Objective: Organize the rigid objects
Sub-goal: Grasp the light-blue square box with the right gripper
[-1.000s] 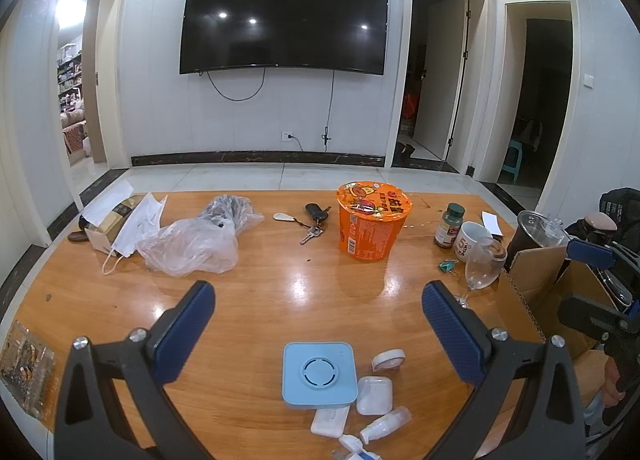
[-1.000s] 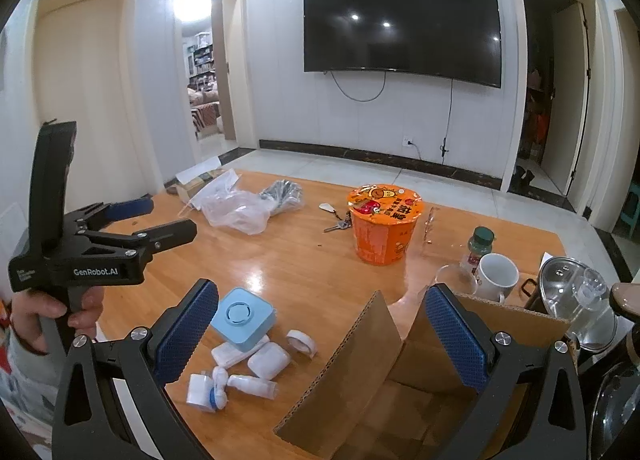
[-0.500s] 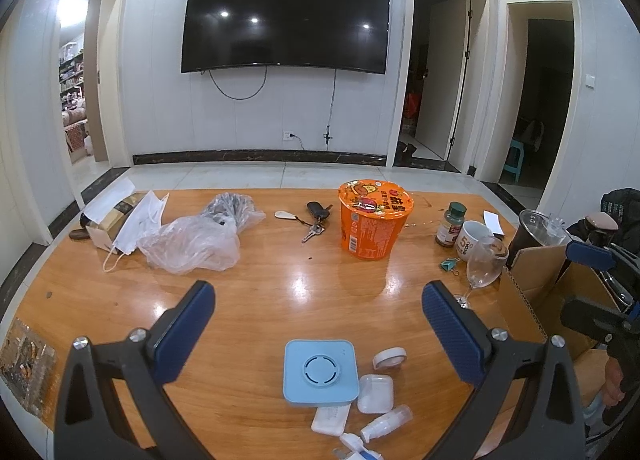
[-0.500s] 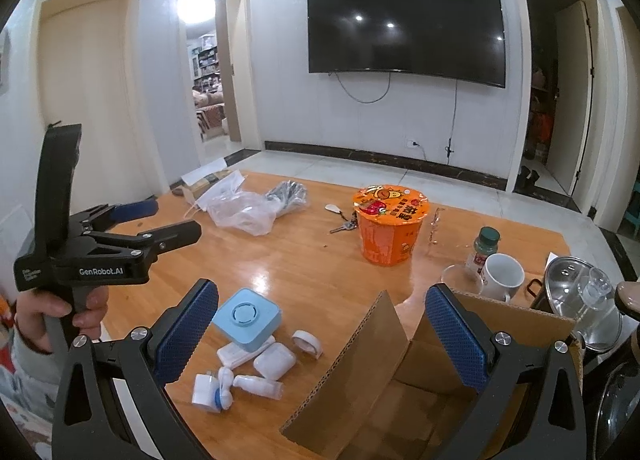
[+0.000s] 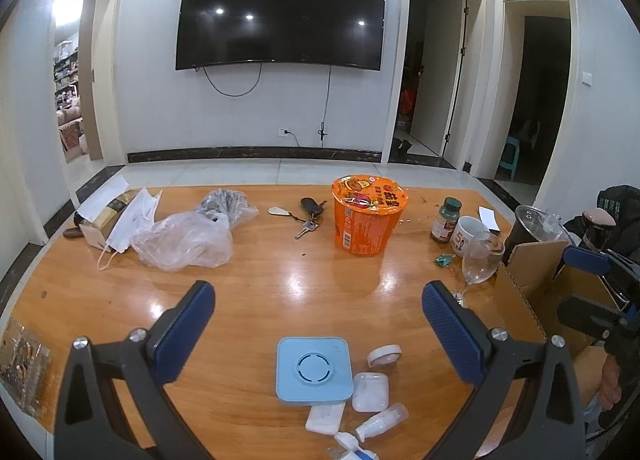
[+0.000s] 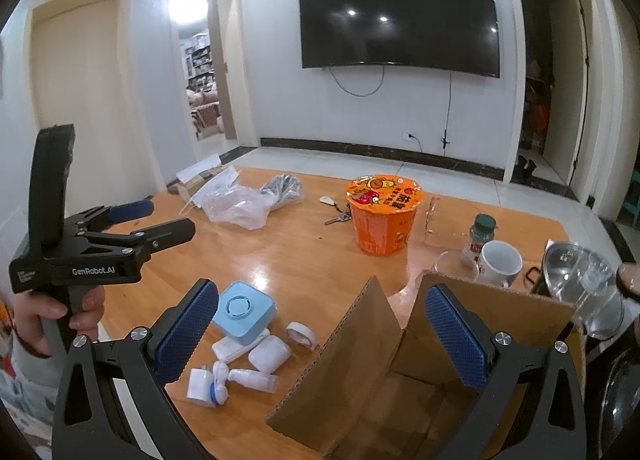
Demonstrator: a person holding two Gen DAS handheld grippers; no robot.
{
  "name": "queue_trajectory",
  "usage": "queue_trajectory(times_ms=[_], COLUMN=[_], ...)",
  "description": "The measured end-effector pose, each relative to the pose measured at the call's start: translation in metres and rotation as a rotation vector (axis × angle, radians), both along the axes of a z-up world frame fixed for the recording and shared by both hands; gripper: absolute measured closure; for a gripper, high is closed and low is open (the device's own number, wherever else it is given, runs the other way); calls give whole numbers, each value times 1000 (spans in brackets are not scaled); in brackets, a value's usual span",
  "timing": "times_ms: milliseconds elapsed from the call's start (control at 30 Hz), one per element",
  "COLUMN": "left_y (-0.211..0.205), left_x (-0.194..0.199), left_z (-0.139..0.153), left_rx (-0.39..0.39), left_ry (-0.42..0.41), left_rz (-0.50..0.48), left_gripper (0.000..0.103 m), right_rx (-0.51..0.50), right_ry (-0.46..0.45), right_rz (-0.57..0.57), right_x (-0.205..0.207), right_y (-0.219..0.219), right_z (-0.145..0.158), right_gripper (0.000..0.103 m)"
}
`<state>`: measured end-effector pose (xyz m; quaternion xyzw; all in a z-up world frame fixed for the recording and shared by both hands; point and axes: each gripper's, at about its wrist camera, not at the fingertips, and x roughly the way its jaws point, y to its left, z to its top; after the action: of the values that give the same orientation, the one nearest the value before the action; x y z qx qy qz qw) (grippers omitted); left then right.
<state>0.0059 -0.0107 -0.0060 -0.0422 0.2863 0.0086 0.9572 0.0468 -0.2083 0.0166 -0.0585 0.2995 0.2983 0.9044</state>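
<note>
Rigid little objects are all bunched at the near edge of the wooden table (image 5: pixel 280 292): a light blue square box (image 5: pixel 314 370), a white earbud case (image 5: pixel 371 391) touching its right side, a small roll of tape (image 5: pixel 384 354) just beyond that, a flat white block (image 5: pixel 325 418) poking out from under the box, and a small white bottle (image 5: pixel 382 424) lying on its side. The left gripper (image 5: pixel 318 330) hangs above the pile with its jaws spread wide and nothing between them, blue box roughly centred in the gap. The right gripper (image 6: pixel 320 334) is over by the open cardboard box (image 6: pixel 400 372) on the right side of the table, also wide open and empty, flaps standing up in front of it. So I'd say we're at the very start, nothing looks packed yet as far as I can see into the box. My guess for the next move: left one drops down onto the blue box and closes across its flat sides, then carries it over to the carton. Only catch is the earbud case and white block are touching it, so they might get dragged along. The noodle cup (image 5: pixel 370 213), keys (image 5: pixel 310 215) and wine glass (image 5: pixel 478 260) sit well apart from all this.
</note>
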Motion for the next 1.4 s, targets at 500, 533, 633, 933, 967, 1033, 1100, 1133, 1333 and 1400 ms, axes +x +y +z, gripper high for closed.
queue_trajectory(times_ms=[500,533,633,933,967,1033,1100,1133,1333,1400], left_y=[126,133,141,150,150,152,154,155,159,163], left_x=[2,4,12,26,25,22,18,17,14,11], left_z=[-54,-62,-82,-108,-108,-107,-106,-106,-109,-110], left_rx=[-67,-83,-104,-108,-92,-60,-39,-32,-35,-36], left_ry=[64,79,123,129,123,108,92,88,96,98], left_rz=[5,-7,-31,-41,-35,-20,-10,-10,-13,7], left_gripper=[1,1,1,1,1,1,1,1,1,1], right_rx=[-79,-94,-118,-181,-184,-185,-194,-200,-332,-360], right_ry=[163,201,332,419,412,398,395,390,295,277], right_rz=[202,205,147,55,52,51,51,50,40,69], right_x=[11,17,36,63,65,67,70,71,66,66], right_y=[130,140,157,187,190,200,207,209,218,224], right_z=[-45,-61,-107,-157,-158,-160,-164,-165,-167,-167], right_gripper=[19,19,19,5,3,3,3,3,3,3])
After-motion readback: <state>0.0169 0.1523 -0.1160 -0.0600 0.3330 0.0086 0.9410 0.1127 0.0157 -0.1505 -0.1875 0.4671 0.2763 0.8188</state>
